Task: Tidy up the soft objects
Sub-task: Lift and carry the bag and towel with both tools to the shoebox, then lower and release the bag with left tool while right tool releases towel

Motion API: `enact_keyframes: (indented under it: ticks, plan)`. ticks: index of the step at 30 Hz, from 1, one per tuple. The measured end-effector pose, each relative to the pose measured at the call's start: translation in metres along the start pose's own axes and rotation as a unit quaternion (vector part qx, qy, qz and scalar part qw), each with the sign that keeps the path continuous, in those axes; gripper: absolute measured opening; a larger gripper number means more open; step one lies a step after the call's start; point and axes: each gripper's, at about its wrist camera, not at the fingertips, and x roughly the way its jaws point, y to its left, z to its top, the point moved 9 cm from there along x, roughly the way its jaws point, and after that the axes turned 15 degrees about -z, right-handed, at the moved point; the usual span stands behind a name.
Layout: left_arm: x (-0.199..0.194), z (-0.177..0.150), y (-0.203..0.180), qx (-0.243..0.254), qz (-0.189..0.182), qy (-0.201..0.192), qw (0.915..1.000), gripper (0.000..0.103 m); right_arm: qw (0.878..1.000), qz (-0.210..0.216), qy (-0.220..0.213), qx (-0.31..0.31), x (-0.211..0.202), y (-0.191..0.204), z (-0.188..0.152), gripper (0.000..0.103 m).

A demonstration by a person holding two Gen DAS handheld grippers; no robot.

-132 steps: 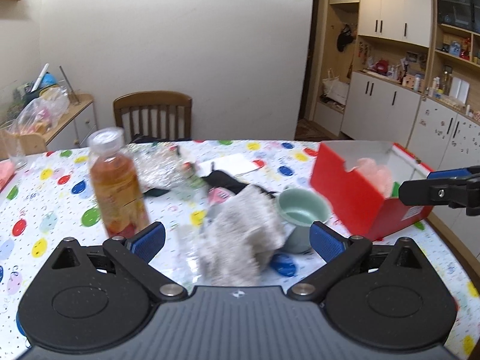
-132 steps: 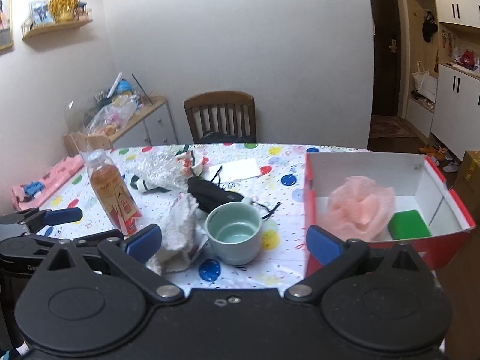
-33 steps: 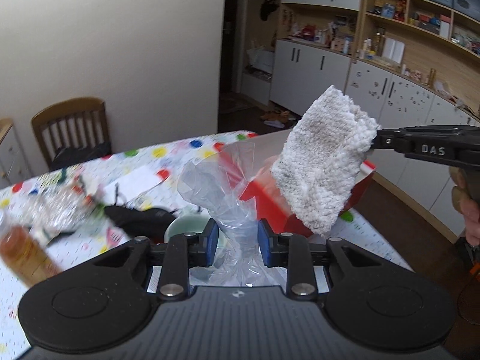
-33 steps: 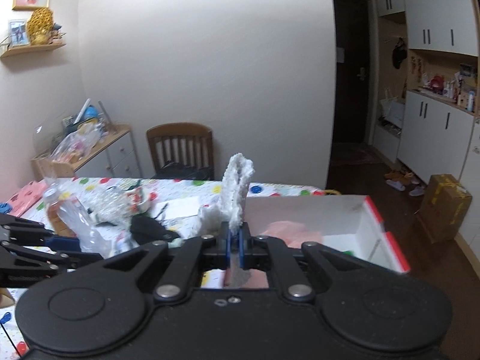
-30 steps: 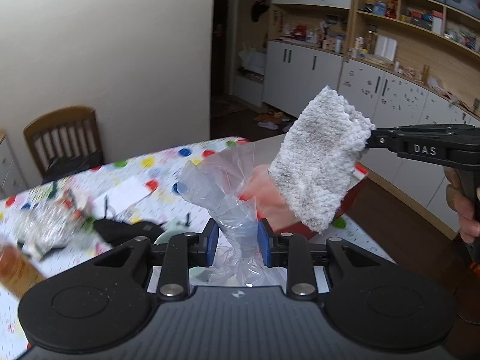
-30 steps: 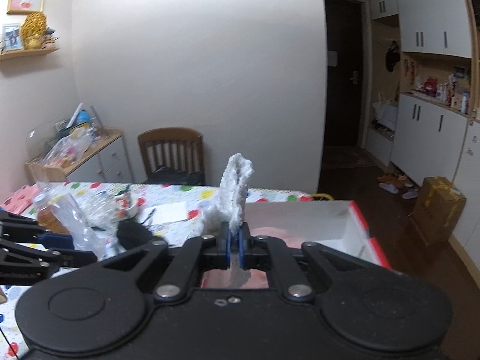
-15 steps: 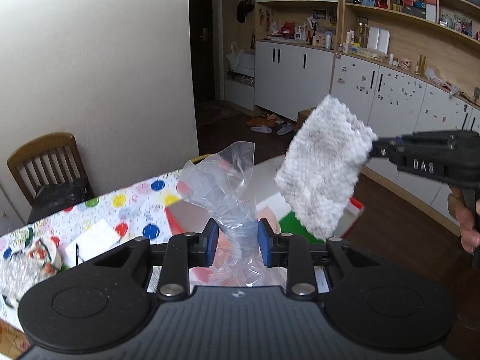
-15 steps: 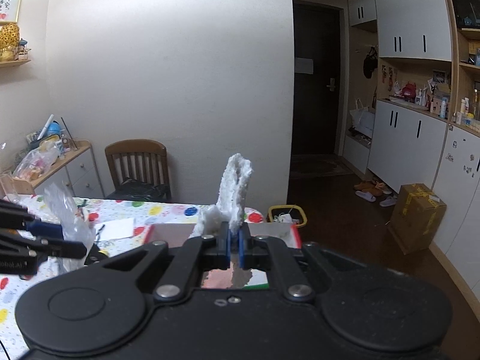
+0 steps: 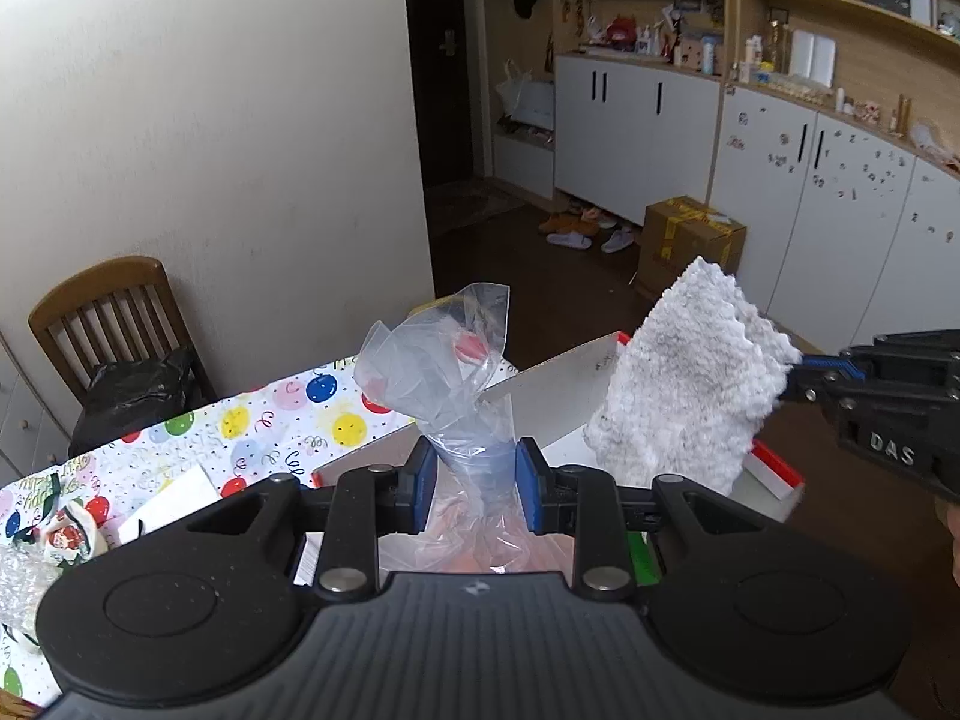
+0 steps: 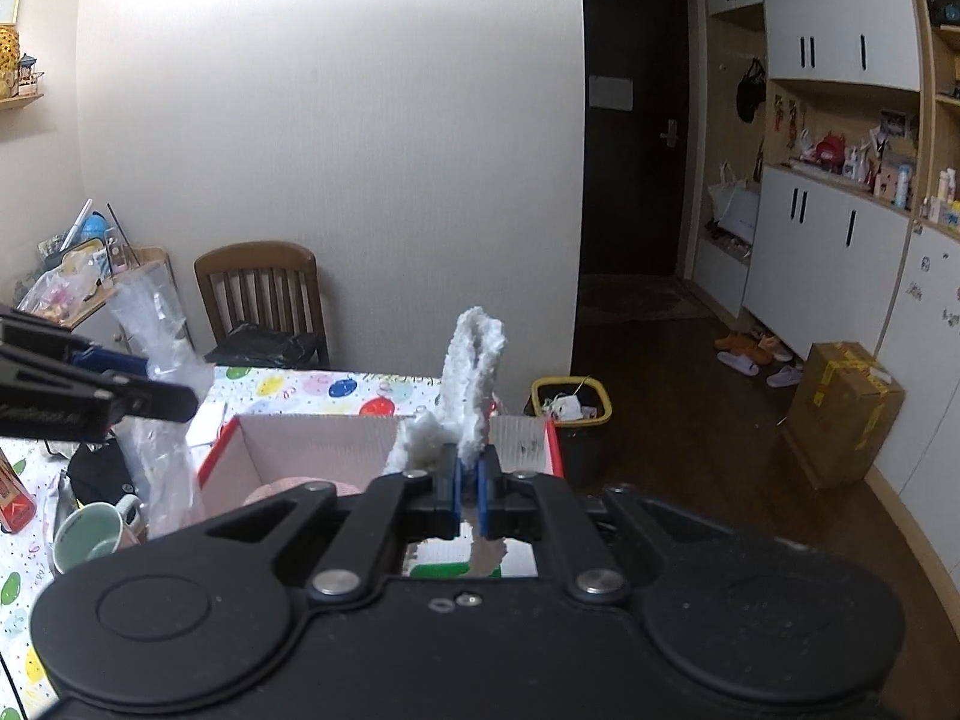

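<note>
- The worktop (image 9: 264,420) with its balloon-print cloth now sits at the far left of both views, and the mug (image 10: 84,537), the bottle (image 10: 12,501) and the other clutter have slid to that edge. Both hands have carried their loads from over the worktop to the box.
- The left gripper (image 9: 471,474) has its fingers closed on a crumpled clear plastic bag (image 9: 444,372), which stands up between the blue pads and is clear of the worktop, at the box's near left wall.
- The red box (image 10: 384,438) with white inner walls is now right under both grippers; a pink puff (image 10: 300,489) and a green sponge (image 10: 441,569) already lie inside. I judge the drop is the next step, since both soft things are over or at the opening.
- The right gripper (image 10: 470,495) has its fingers pinched tight on a fluffy white cloth (image 9: 684,384), which hangs over the box's right half.
- Room: the box's far right wall is near the worktop's edge, with bare floor beyond, so a late release could miss. The two grippers are near each other, so lowering them one at a time looks safer.
</note>
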Motion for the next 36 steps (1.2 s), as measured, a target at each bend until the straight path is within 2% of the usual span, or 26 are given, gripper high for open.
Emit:
enact_keyframes:
  ticks: [9,15,22,26,29,33,36]
  plan:
    - [0.059,-0.009,0.005,0.003,0.015,0.055,0.9984,0.028,0.997,0.047,0.045,0.042,0.031,-0.002,-0.01,0.004]
    - [0.09,-0.019,0.011,0.002,0.027,0.084,0.9961,0.028,0.993,0.046,0.097,0.059,0.061,-0.003,-0.025,0.004]
    - [0.116,-0.033,0.021,-0.002,0.038,0.11,0.9932,0.028,0.99,0.042,0.137,0.015,0.074,0.009,-0.047,0.004]
    - [0.128,-0.037,0.027,-0.007,0.043,0.118,0.992,0.028,0.989,0.03,0.143,-0.013,0.073,0.011,-0.054,0.006]
    - [0.134,-0.043,0.029,-0.011,0.044,0.128,0.9908,0.028,0.988,0.025,0.152,-0.028,0.072,0.011,-0.06,0.015]
    - [0.136,-0.049,0.03,-0.025,0.04,0.134,0.9899,0.028,0.985,0.029,0.164,-0.031,0.07,0.008,-0.065,0.022]
    - [0.136,-0.048,0.029,-0.034,0.035,0.132,0.99,0.028,0.985,0.033,0.167,-0.035,0.066,0.006,-0.067,0.04]
